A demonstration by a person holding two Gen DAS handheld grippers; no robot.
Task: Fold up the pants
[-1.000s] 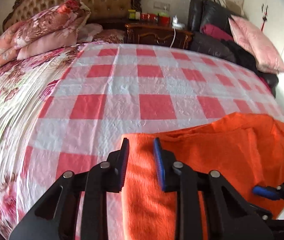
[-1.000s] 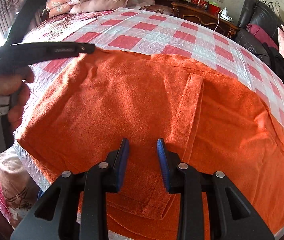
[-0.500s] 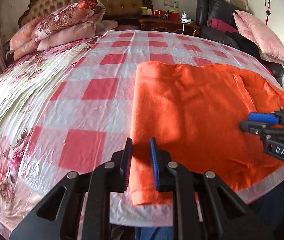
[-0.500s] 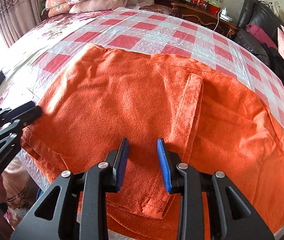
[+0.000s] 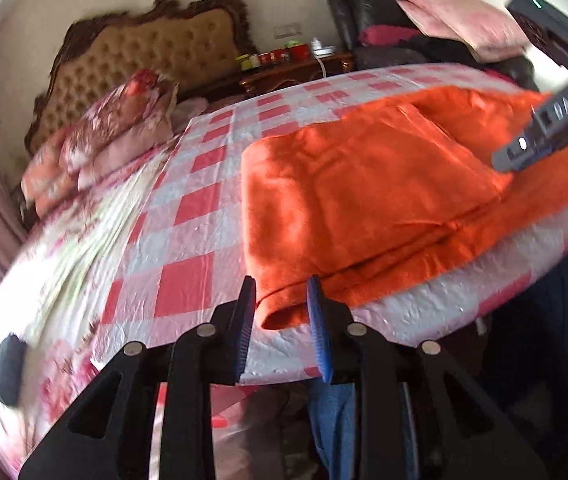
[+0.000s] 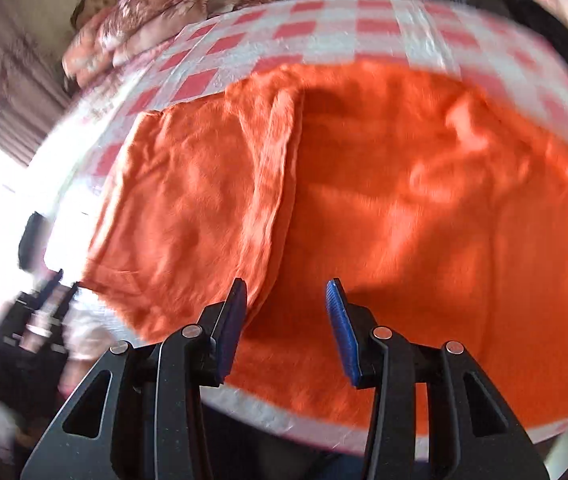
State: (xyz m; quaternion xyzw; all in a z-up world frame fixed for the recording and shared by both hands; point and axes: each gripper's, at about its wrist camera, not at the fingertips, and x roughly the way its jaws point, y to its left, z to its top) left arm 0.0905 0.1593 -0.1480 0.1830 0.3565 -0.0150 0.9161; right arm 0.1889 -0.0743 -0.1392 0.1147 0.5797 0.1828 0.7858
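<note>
The orange pants (image 5: 363,200) lie spread on the red-and-white checked bedspread (image 5: 188,216), near the bed's front edge, folded into layers. In your right wrist view one folded panel (image 6: 188,216) lies on top at the left, its long edge running from the far side down toward you, with the wider lower layer (image 6: 423,240) stretching out to the right. That view is blurred, so the finer creases cannot be read.

Your left gripper (image 5: 282,312) sits at the near left corner of the pants, where the cloth curls over the edge of the bed. Its fingers are apart, and the curled corner shows in the gap between them; whether either pad touches the cloth cannot be told. Your right gripper (image 6: 285,320) hangs above the near edge of the pants with its fingers spread wide, holding nothing, the left finger over the lower end of the top panel's edge. In the left wrist view the right gripper (image 5: 539,136) shows over the right part of the pants.

Beyond the checked spread lies a floral quilt (image 5: 76,248), with floral pillows (image 5: 116,128) stacked against a tufted headboard (image 5: 144,60). A dark wooden nightstand (image 5: 295,72) stands behind the bed, and a pink pillow (image 5: 459,24) rests on dark furniture to the right.
</note>
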